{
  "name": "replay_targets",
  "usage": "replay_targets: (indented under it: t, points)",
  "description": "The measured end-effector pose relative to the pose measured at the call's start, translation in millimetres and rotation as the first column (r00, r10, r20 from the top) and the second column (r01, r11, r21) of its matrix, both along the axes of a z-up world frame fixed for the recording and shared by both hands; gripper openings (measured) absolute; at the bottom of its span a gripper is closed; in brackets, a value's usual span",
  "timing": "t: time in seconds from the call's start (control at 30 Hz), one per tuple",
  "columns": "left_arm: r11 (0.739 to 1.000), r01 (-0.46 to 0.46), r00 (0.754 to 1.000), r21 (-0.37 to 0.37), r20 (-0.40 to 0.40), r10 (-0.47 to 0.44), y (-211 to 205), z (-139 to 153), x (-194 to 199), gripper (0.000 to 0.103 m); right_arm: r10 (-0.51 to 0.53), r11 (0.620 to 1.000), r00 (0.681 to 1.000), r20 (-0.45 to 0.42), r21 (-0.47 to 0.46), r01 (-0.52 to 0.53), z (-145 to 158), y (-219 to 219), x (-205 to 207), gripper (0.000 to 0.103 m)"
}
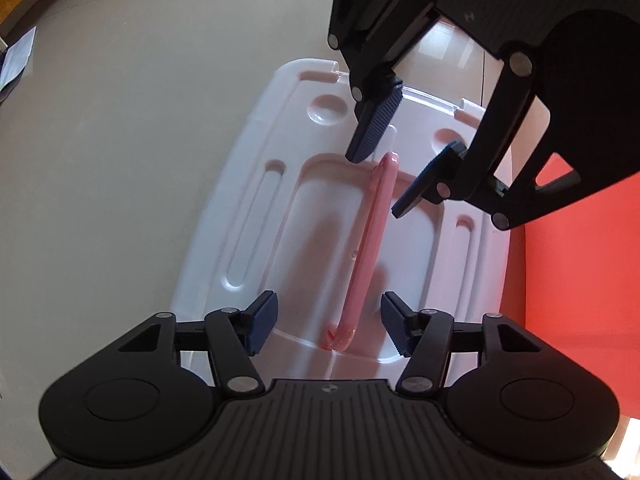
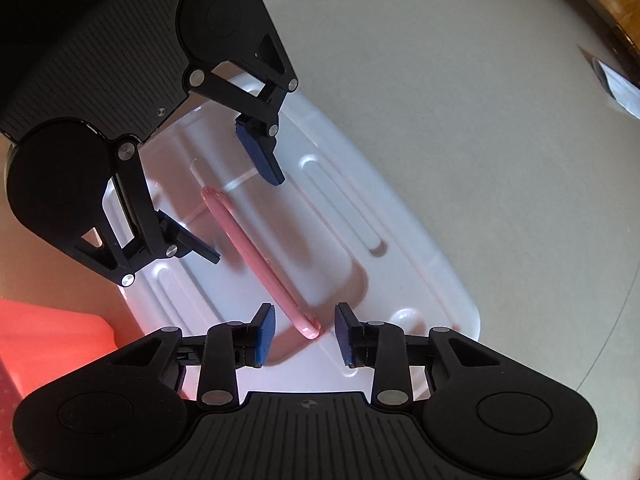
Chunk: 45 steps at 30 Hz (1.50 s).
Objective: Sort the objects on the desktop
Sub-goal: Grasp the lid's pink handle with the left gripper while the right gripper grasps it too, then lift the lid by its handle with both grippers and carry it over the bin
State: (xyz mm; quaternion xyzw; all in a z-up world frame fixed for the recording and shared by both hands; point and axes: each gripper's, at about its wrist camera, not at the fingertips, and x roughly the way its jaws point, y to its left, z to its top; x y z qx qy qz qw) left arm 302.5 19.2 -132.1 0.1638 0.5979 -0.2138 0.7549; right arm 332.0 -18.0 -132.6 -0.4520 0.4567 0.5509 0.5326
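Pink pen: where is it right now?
The pink pen lies flat in the white tray's big middle recess, between the open left gripper and open right gripper, one at each end.

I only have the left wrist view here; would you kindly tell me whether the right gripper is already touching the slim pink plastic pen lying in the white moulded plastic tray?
Observer: No. From the right wrist view, the right gripper is open. The rounded end of the slim pink plastic pen lies between its blue pads, with a gap on each side.
Operator: Thank you. How does my left gripper look from that side?
Observer: The left gripper is open too. Its pads stand on either side of the pen's other end, above the central recess of the white moulded plastic tray, and neither touches the pen.
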Motion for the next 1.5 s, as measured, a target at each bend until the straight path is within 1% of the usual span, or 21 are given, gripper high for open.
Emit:
replay_targets:
  t: [0.03, 0.1, 0.13, 0.17, 0.23, 0.27, 0.3, 0.33, 0.4, 0.57, 0.77, 1.07, 1.17, 1.27, 1.3, 1.37, 1.4, 1.43, 1.5]
  points:
    - [1.0, -0.007, 1.0, -0.003, 0.0, 0.007, 1, 0, 2, 0.059, 0.003, 1.0, 1.0, -0.001, -0.002, -0.003, -2, 1, 0, 0.027]
    - [1.0, -0.022, 1.0, -0.009, -0.001, 0.022, 2, 1, 5, 0.051, 0.001, 1.0, 1.0, -0.003, -0.001, -0.001, -4, 1, 0, 0.025]
    - [1.0, -0.029, 1.0, -0.01, -0.001, 0.029, 2, 1, 7, 0.049, -0.001, 1.0, 1.0, -0.006, -0.001, 0.001, -5, 1, 1, 0.02]
    - [0.999, -0.032, 0.999, -0.012, 0.0, 0.032, 3, 2, 8, 0.045, -0.002, 1.0, 1.0, -0.012, -0.004, 0.002, -6, 1, 1, 0.017]
    - [0.999, -0.026, 1.0, -0.024, -0.002, 0.026, 1, 3, 10, 0.043, -0.015, 1.0, 1.0, -0.019, -0.006, 0.015, -7, 1, 2, 0.017]
    - [0.999, -0.023, 1.0, -0.03, -0.003, 0.023, 1, 3, 11, 0.039, -0.023, 1.0, 0.999, -0.022, -0.005, 0.023, -7, 1, 3, 0.017]
    - [0.999, -0.02, 1.0, -0.036, -0.004, 0.02, 0, 3, 11, 0.032, -0.029, 1.0, 0.999, -0.024, -0.006, 0.029, -7, 0, 4, 0.017]
    - [0.999, -0.017, 1.0, -0.042, -0.005, 0.017, -1, 4, 12, 0.029, -0.032, 0.999, 0.999, -0.025, -0.007, 0.032, -7, 0, 4, 0.017]
    - [0.999, -0.011, 1.0, -0.05, -0.005, 0.011, -2, 4, 13, 0.013, -0.036, 0.999, 0.999, -0.024, -0.007, 0.036, -8, -1, 4, 0.016]
    - [1.0, 0.012, 1.0, -0.005, 0.022, -0.012, -5, 9, 16, 0.014, -0.025, 1.0, 1.0, -0.001, 0.019, 0.025, -5, -5, 1, 0.013]
    - [1.0, -0.017, 0.999, -0.003, 0.043, 0.017, 1, 25, 24, 0.014, -0.032, 0.998, 0.999, 0.021, 0.063, 0.03, 9, -11, 4, 0.013]
    - [0.998, -0.067, 0.991, 0.01, 0.112, 0.065, 11, 75, 36, 0.015, -0.025, 0.994, 0.996, 0.085, 0.106, 0.016, 54, -7, 13, 0.013]
    - [0.997, -0.071, 0.989, 0.022, 0.135, 0.067, 11, 99, 30, 0.015, -0.012, 0.993, 0.993, 0.117, 0.116, -0.002, 66, 0, -9, 0.013]
    - [0.997, -0.07, 0.985, 0.033, 0.16, 0.063, 9, 122, 24, 0.015, -0.007, 0.992, 0.989, 0.146, 0.124, -0.011, 87, 11, -27, 0.013]
    - [0.997, -0.071, 0.984, 0.034, 0.168, 0.064, 8, 129, 20, 0.015, -0.008, 0.992, 0.988, 0.154, 0.128, -0.012, 95, 9, -31, 0.013]
    - [0.997, -0.069, 0.98, 0.036, 0.187, 0.062, 8, 142, 2, 0.015, -0.011, 0.991, 0.984, 0.176, 0.133, -0.013, 107, 8, -45, 0.012]
    - [0.997, -0.066, 0.979, 0.038, 0.196, 0.057, 26, 149, -22, 0.015, -0.012, 0.991, 0.982, 0.187, 0.136, -0.014, 118, 9, -51, 0.012]
    - [0.997, -0.062, 0.978, 0.04, 0.203, 0.053, 44, 163, -29, 0.015, -0.013, 0.99, 0.98, 0.197, 0.137, -0.015, 136, 12, -54, 0.013]
    - [0.998, -0.052, 0.975, 0.044, 0.22, 0.041, 45, 178, -44, 0.015, -0.016, 0.99, 0.976, 0.216, 0.14, -0.015, 170, 17, -61, 0.013]
